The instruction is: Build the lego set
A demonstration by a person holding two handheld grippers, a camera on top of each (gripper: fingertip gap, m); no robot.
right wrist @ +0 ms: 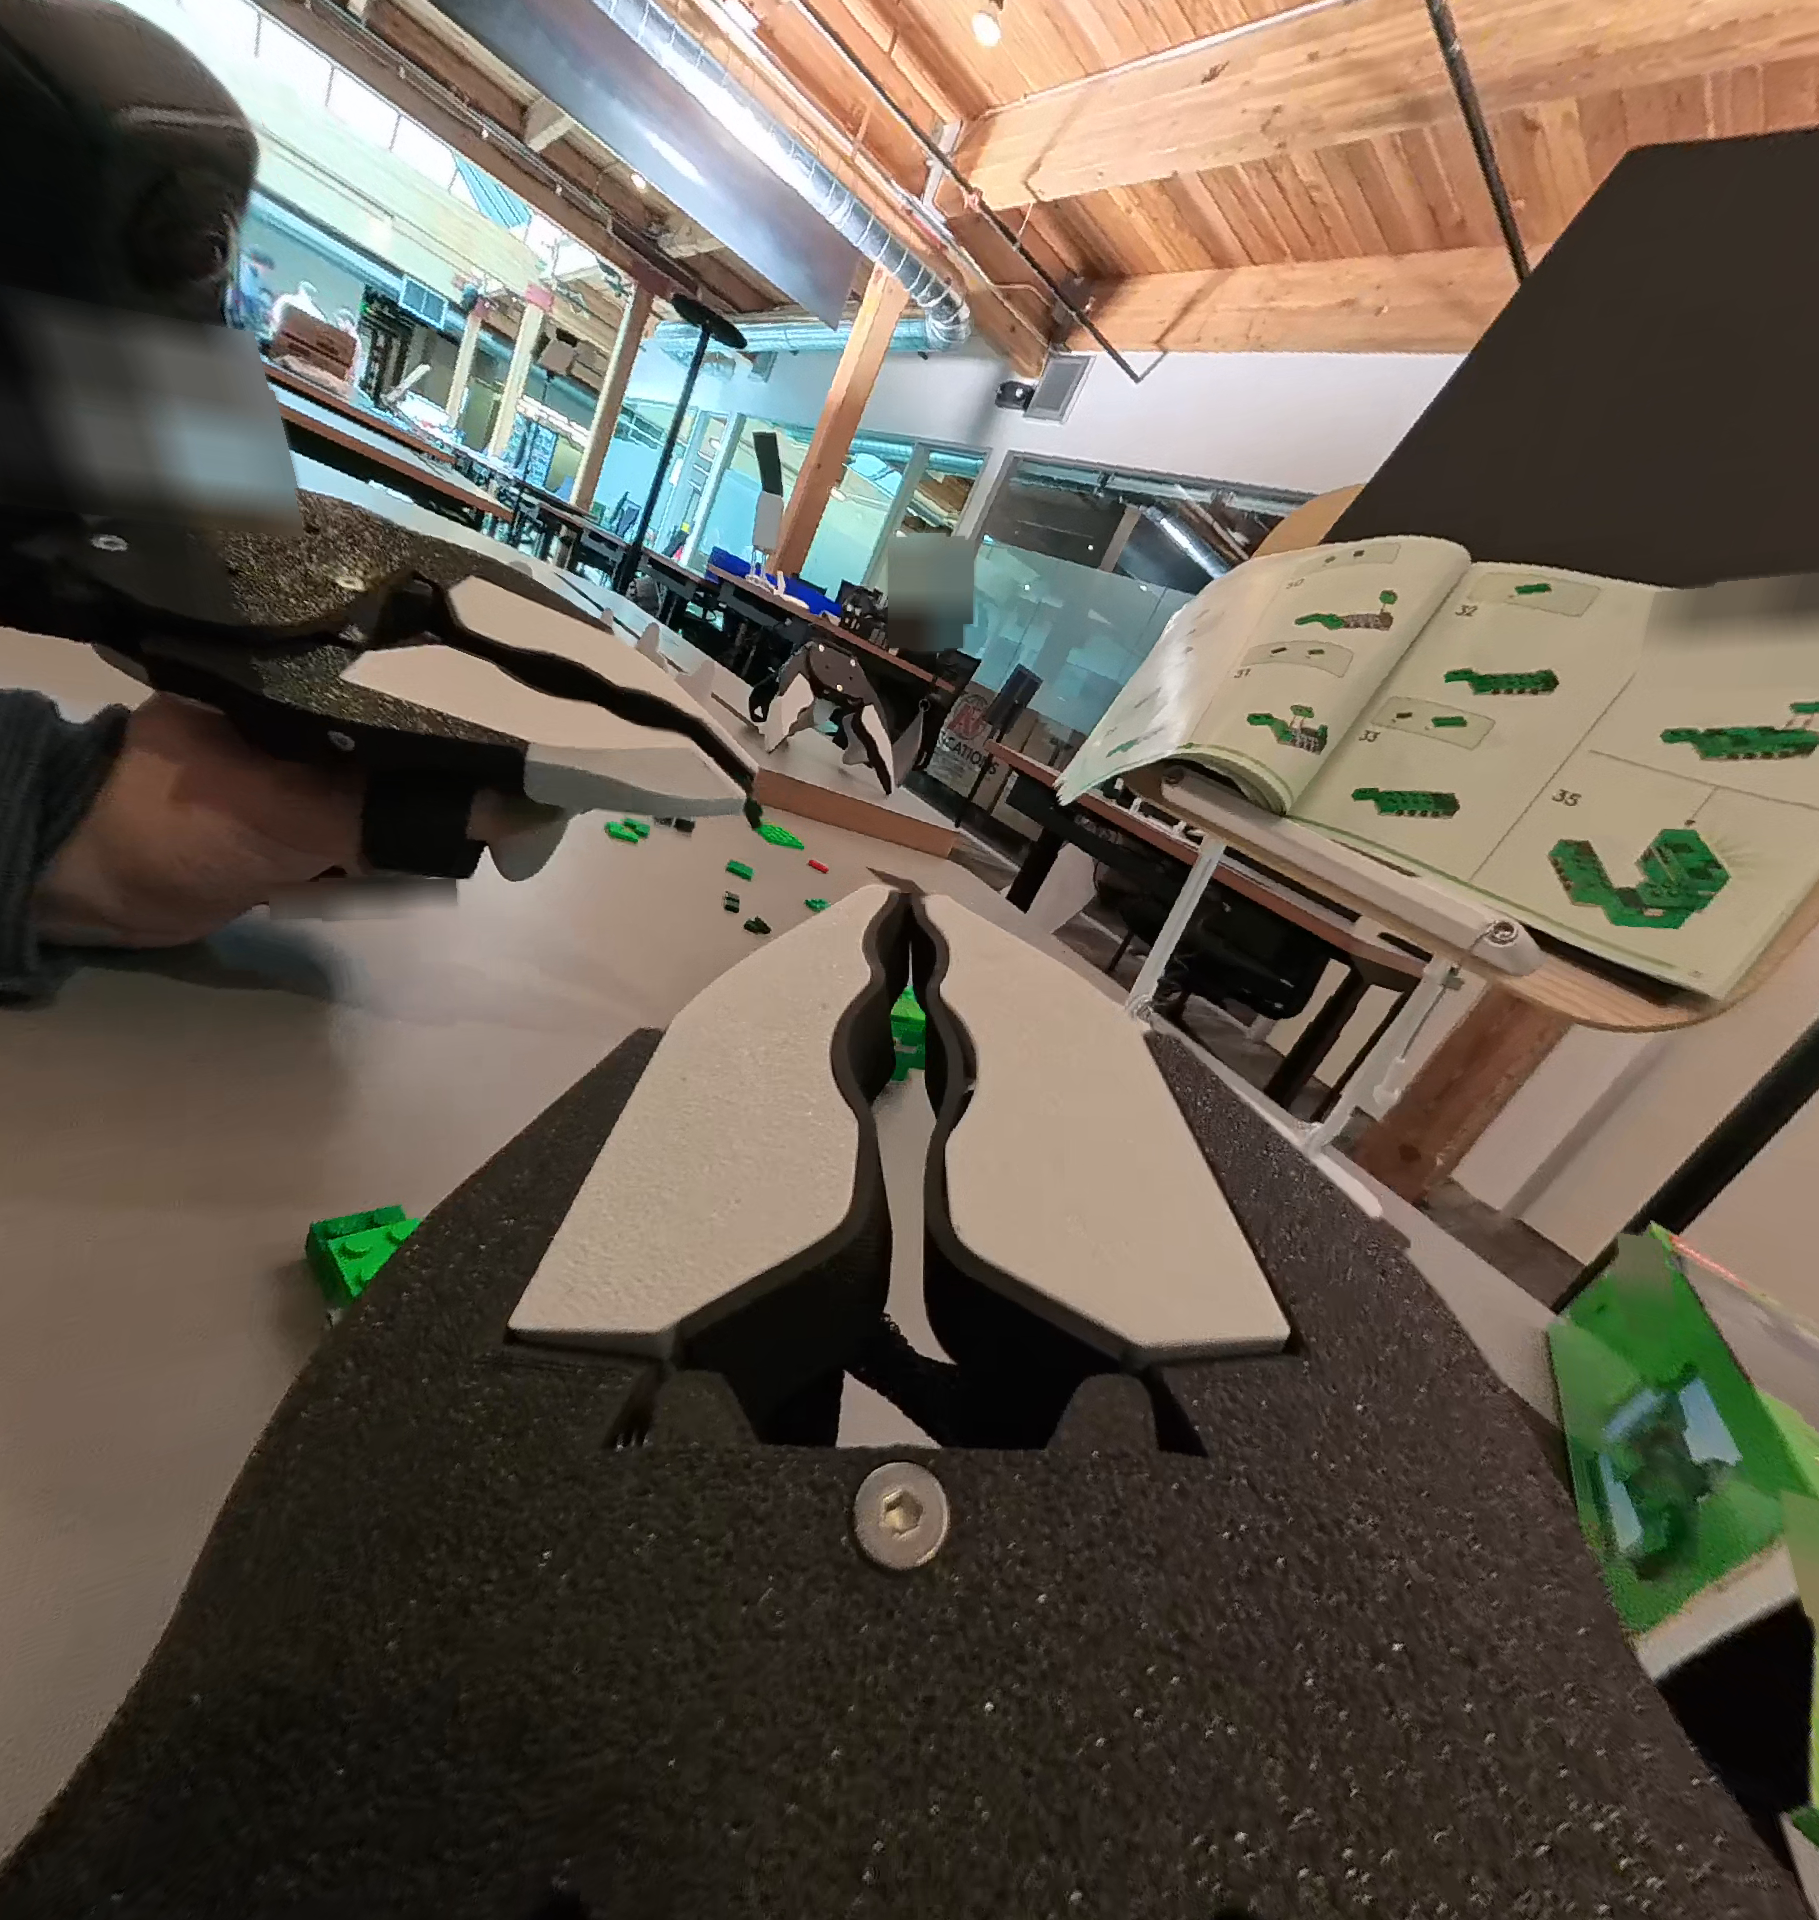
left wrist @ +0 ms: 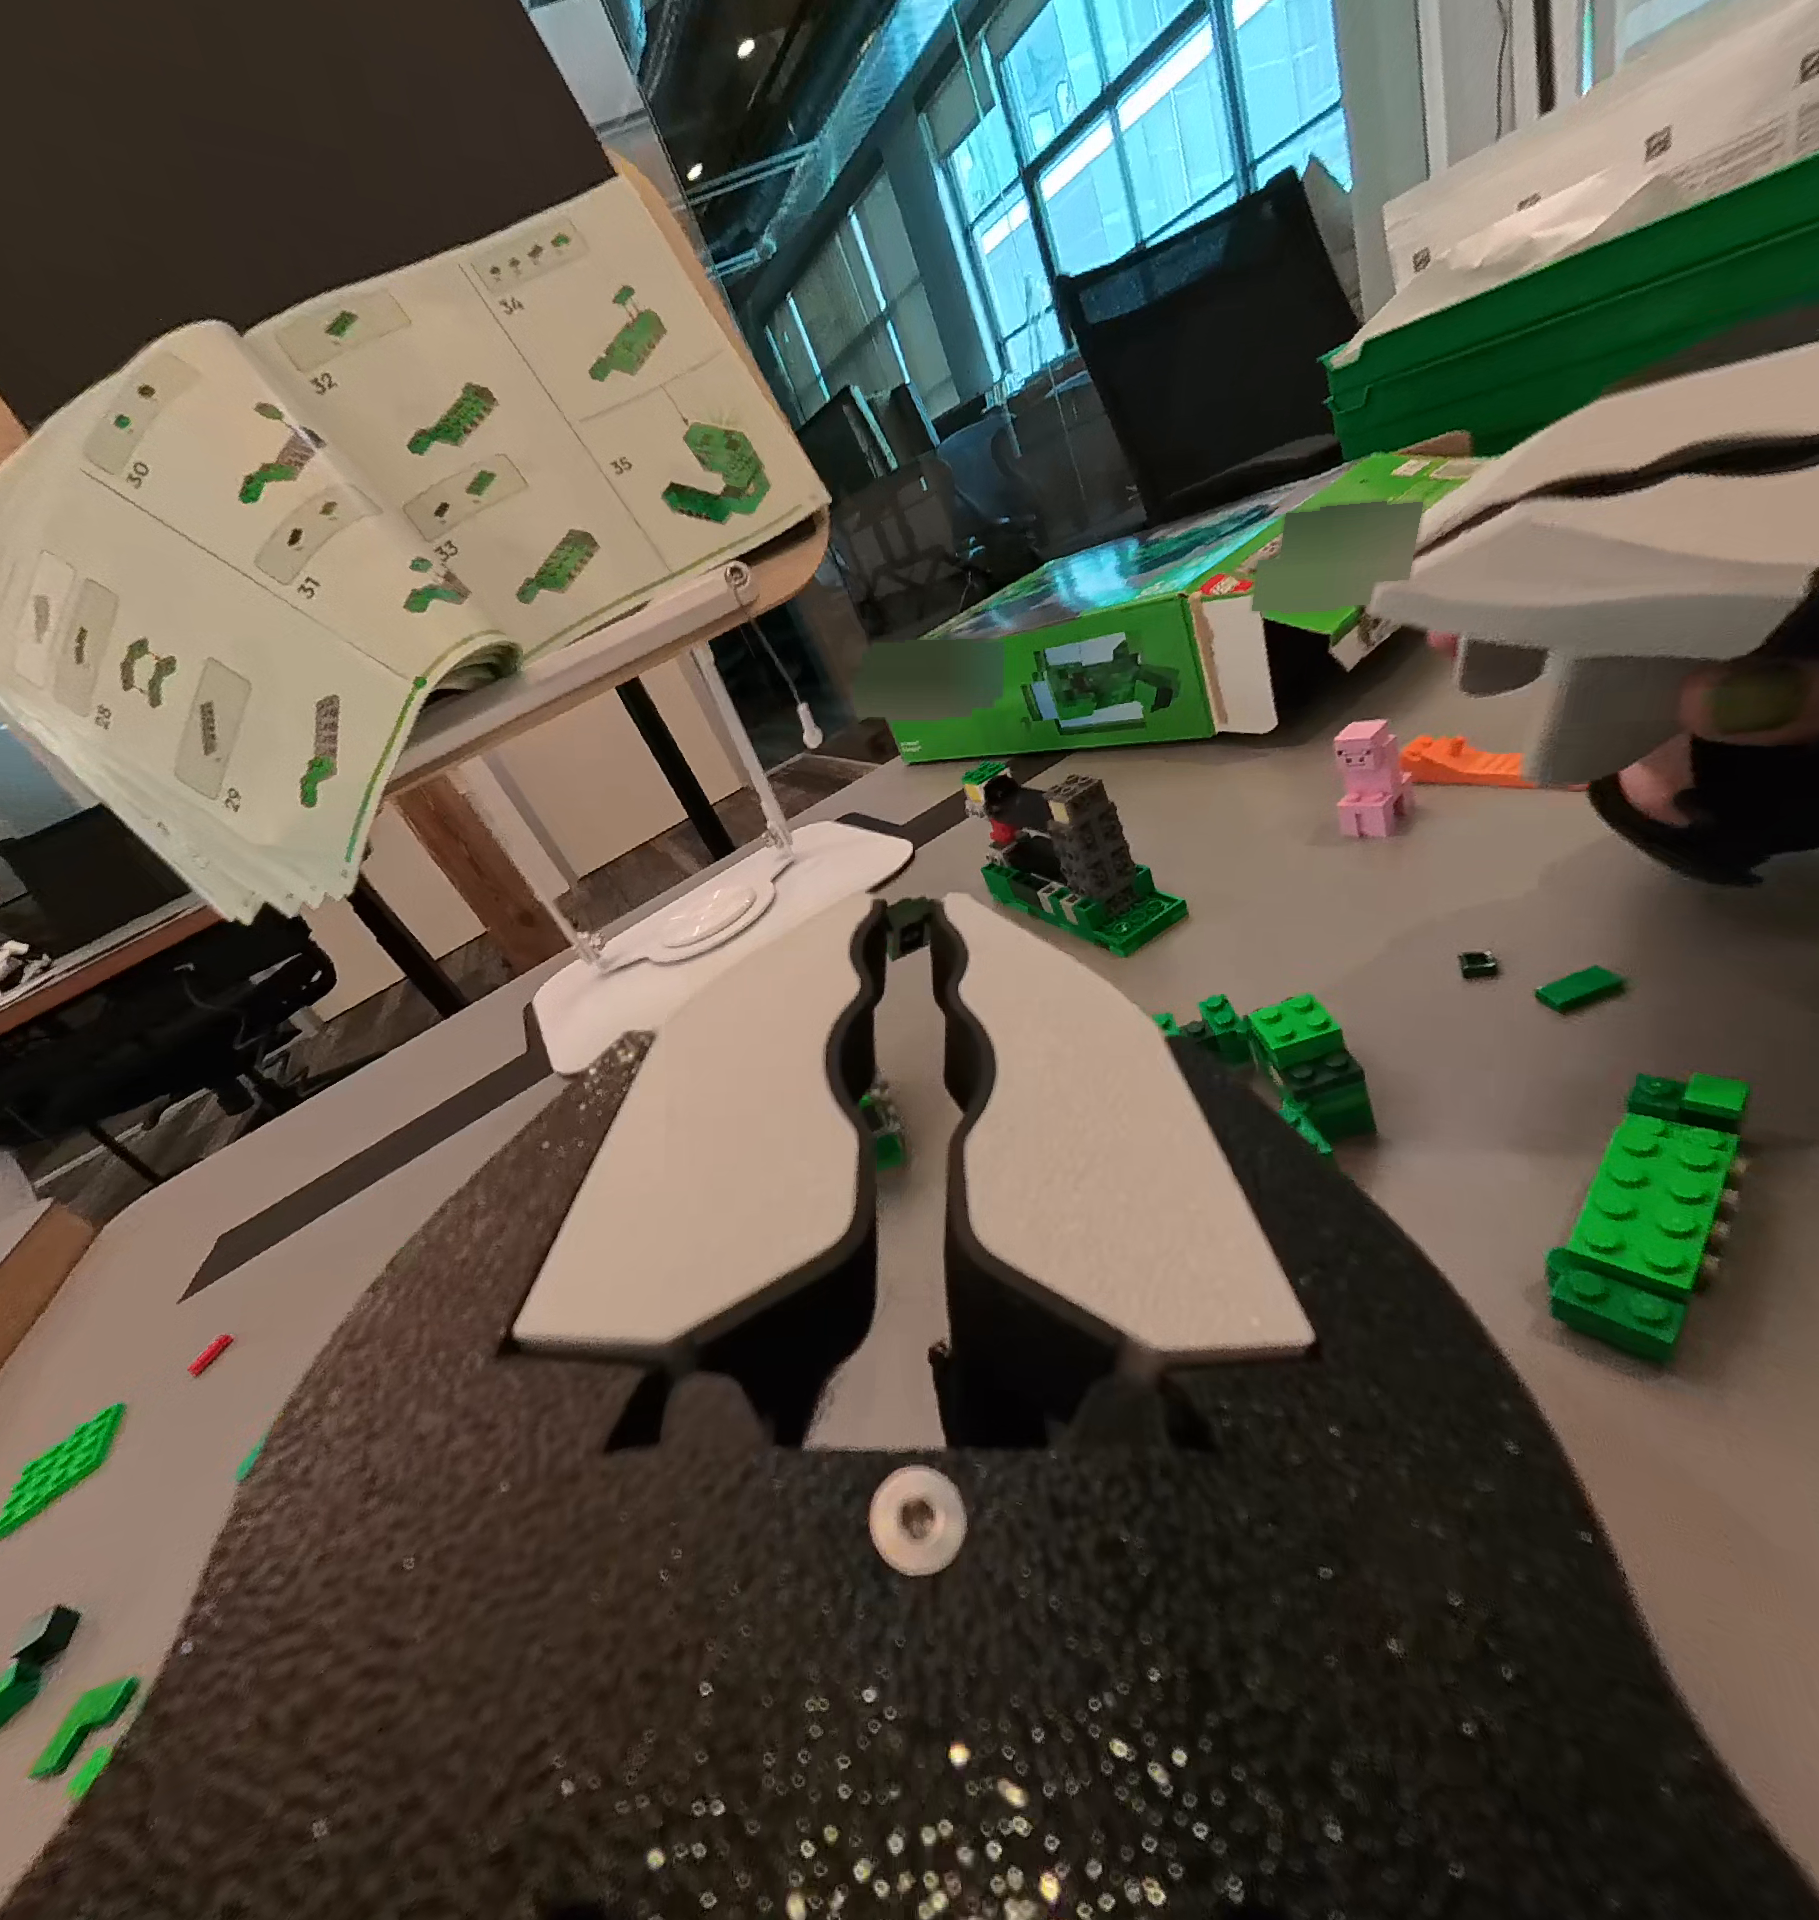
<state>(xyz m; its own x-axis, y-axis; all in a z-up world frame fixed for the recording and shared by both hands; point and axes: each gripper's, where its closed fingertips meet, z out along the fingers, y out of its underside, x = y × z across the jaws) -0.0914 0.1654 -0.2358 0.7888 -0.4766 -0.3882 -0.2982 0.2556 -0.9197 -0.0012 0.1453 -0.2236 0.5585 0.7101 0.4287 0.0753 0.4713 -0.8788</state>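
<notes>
My left gripper (left wrist: 910,906) is shut on a small dark green lego piece (left wrist: 907,930) and holds it above the grey table. It also shows in the right wrist view (right wrist: 744,800), with the piece at its tip (right wrist: 752,814). My right gripper (right wrist: 910,902) is shut, with nothing visible between its tips; it also shows in the left wrist view (left wrist: 1445,540), raised at the right. A bright green studded assembly (left wrist: 1653,1216) lies on the table at the right. A cluster of green bricks (left wrist: 1300,1049) lies just right of my left fingers. The open instruction booklet (left wrist: 365,499) rests on a stand.
A small build with a grey tower (left wrist: 1081,862), a pink pig figure (left wrist: 1367,774), an orange separator (left wrist: 1466,764) and a green box (left wrist: 1092,665) stand farther back. Loose green plates (left wrist: 58,1470), a red piece (left wrist: 209,1354) and a green tile (left wrist: 1578,987) lie scattered. The white stand base (left wrist: 718,925) is ahead. The grippers' ends are close to 10 centimetres from one another.
</notes>
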